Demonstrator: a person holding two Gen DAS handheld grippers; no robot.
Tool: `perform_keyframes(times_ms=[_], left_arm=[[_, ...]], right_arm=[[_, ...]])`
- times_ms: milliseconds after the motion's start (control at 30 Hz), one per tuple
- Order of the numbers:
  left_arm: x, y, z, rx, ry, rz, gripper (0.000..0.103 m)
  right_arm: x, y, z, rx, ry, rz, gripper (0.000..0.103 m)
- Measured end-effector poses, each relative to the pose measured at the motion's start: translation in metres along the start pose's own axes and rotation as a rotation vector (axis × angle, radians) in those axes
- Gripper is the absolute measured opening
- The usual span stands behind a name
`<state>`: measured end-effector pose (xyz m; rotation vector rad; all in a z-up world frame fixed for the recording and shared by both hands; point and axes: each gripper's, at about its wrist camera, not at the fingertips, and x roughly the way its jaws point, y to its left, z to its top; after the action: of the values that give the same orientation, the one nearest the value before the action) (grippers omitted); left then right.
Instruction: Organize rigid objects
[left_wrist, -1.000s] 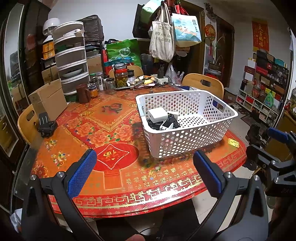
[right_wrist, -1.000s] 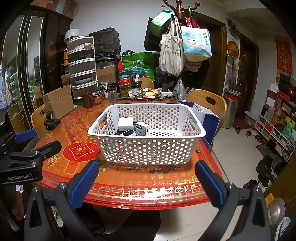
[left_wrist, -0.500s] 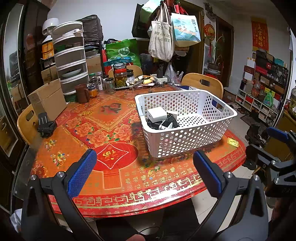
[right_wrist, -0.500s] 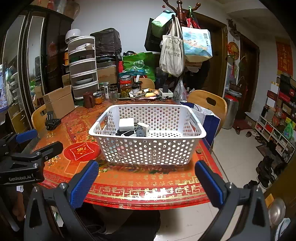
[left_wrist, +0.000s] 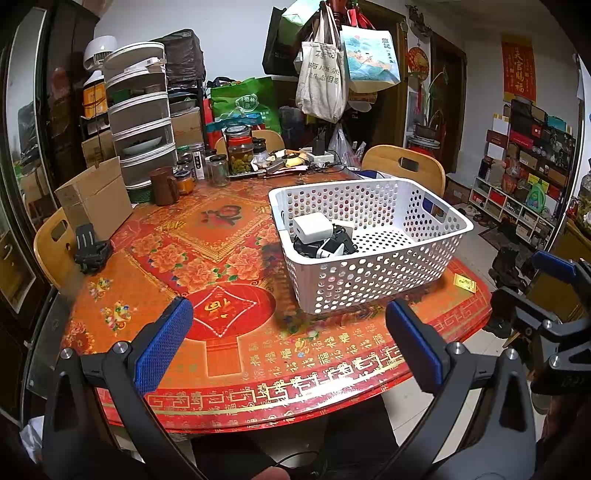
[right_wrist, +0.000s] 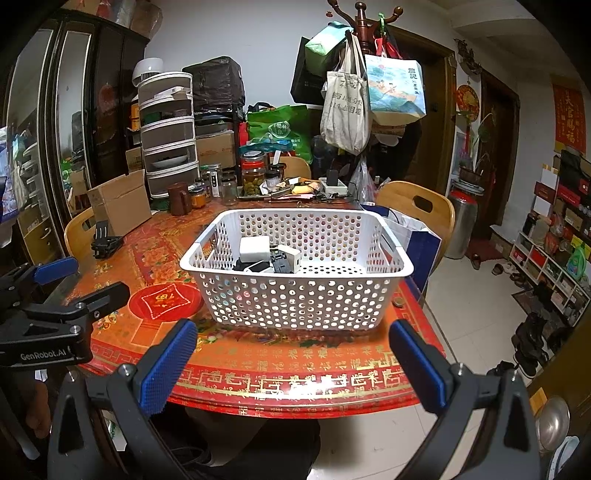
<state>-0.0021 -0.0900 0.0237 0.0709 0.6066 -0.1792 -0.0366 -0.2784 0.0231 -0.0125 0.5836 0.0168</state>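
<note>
**Both claws wide open and empty before the filled basket**

The white perforated plastic basket (left_wrist: 373, 236) stands on the round counter (left_wrist: 236, 354), which is covered by a red and gold floral cloth. The basket sits toward the counter's right side in the left wrist view and near the middle in the right wrist view. Inside it, gathered at its left end, lie a white square charger block (left_wrist: 312, 228) on top of several small black and white gadgets (left_wrist: 332, 245); the rest of the basket floor is bare.

The left claw (left_wrist: 291, 347) hangs over the near edge of the counter, its blue-padded fingers spread far apart with nothing between them. The right claw (right_wrist: 295, 365) is likewise spread wide and empty, held just off the counter's near rim and facing the basket's long side.

A black folded clip-like object (left_wrist: 92, 249) lies at the counter's far left edge beside a brown cardboard box (left_wrist: 96, 197). A small yellow card (left_wrist: 464, 283) lies on the cloth just right of the basket. Glass jars (left_wrist: 240, 153) crowd the far side.
</note>
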Motion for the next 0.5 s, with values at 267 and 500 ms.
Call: perform_keyframes(times_ms=[267, 500], left_arm=[[0.0003, -0.0009, 0.0004, 0.001, 0.000, 0.000, 0.103], [0.0000, -0.0008, -0.0005, 0.005, 0.001, 0.000, 0.103]], right_arm=[[0.0001, -0.0001, -0.0001, -0.001, 0.000, 0.000, 0.103], [0.0001, 0.0001, -0.0003, -0.001, 0.000, 0.000, 0.103]])
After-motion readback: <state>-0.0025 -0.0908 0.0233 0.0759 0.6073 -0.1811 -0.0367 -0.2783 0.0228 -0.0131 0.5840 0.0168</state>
